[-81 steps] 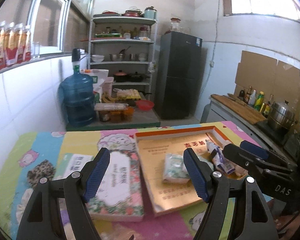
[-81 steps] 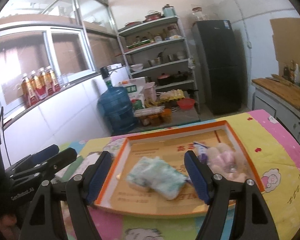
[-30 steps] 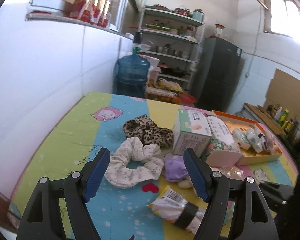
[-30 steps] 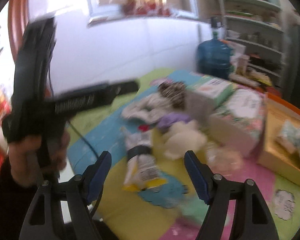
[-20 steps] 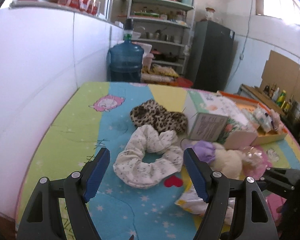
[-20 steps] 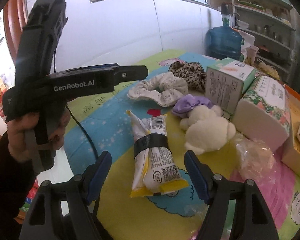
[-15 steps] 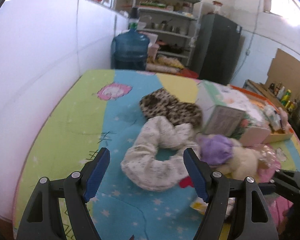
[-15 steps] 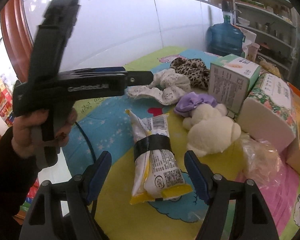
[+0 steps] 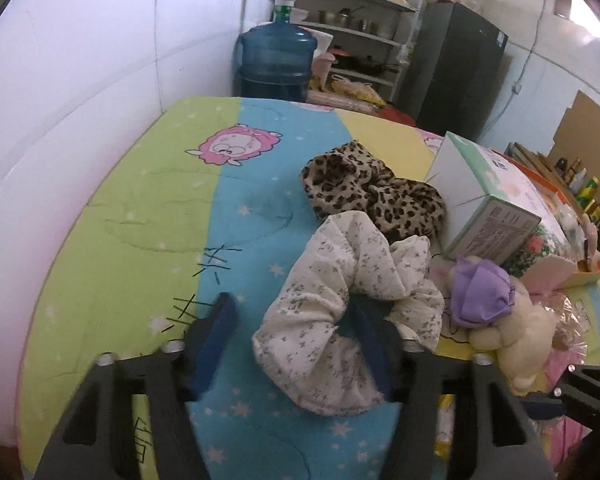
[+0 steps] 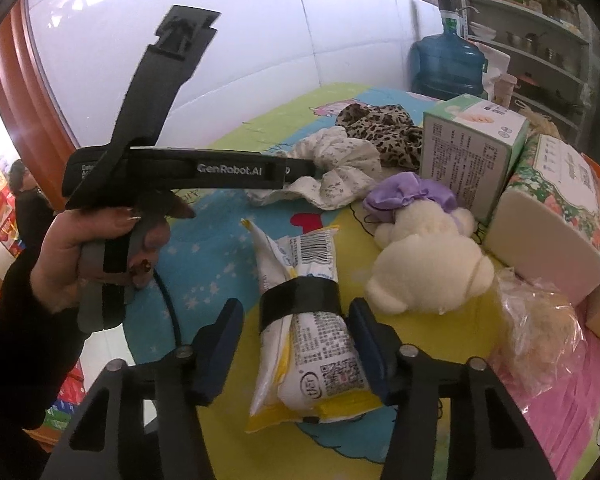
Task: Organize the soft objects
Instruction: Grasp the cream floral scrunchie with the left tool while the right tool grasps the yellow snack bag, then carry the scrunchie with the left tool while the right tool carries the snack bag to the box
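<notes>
The left gripper [image 9: 290, 344] is reaching over the white scrunchie [image 9: 348, 320], jaws spread wide, its right finger lying in the scrunchie's hole. A leopard scrunchie [image 9: 374, 196] is touching the white one behind, beside a green box [image 9: 488, 204]. The right gripper [image 10: 296, 342] is hanging with jaws apart around a banded snack packet [image 10: 308, 320], its right finger touching the packet. A cream plush toy [image 10: 428, 268] with a purple bow [image 10: 410, 194] is sitting just beside it, near a floral tissue pack [image 10: 552, 216]. Everything is resting on a desk [image 9: 160, 208] covered in a cartoon mat; a water jug [image 9: 278, 60] and shelves [image 9: 360, 12] are standing behind.
</notes>
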Tool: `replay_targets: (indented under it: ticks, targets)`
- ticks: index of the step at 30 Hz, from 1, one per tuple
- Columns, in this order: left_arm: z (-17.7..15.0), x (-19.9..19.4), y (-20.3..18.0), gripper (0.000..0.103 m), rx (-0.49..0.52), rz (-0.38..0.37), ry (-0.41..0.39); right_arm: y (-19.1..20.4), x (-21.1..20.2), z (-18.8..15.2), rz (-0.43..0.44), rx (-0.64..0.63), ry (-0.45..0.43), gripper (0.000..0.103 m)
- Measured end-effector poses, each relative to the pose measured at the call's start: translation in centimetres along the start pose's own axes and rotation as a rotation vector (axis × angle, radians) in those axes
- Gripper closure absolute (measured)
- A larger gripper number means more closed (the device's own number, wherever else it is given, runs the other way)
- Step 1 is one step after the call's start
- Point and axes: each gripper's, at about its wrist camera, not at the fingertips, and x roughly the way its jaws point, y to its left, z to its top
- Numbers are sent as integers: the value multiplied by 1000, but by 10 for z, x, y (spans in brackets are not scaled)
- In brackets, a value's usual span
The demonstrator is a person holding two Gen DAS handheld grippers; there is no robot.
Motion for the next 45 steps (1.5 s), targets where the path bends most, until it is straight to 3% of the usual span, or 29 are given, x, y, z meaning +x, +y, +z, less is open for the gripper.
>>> replay_targets:
  ticks: [1,3,5,8,27,45]
  targets:
    - [1,0,0,56,0,4,-1,-1,1,1,1,2,0,57]
    - [1,0,-1,76,0,-4,-3,-1,0,0,3,2,-1,57]
    - [0,-2,1,87,-7,-21,-6,0,0,0,3,-1,-3,57]
    - [-1,-7,2,91,-22,-27,-31,1,0,-1,13,0,-5,57]
    - [-4,-96,-25,92,8,-15,-284,9,-29,1,50,-23,-90,59]
    - [17,-140,-71,92,83,-43,-403,-7,-81,8,3,3,-227,59]
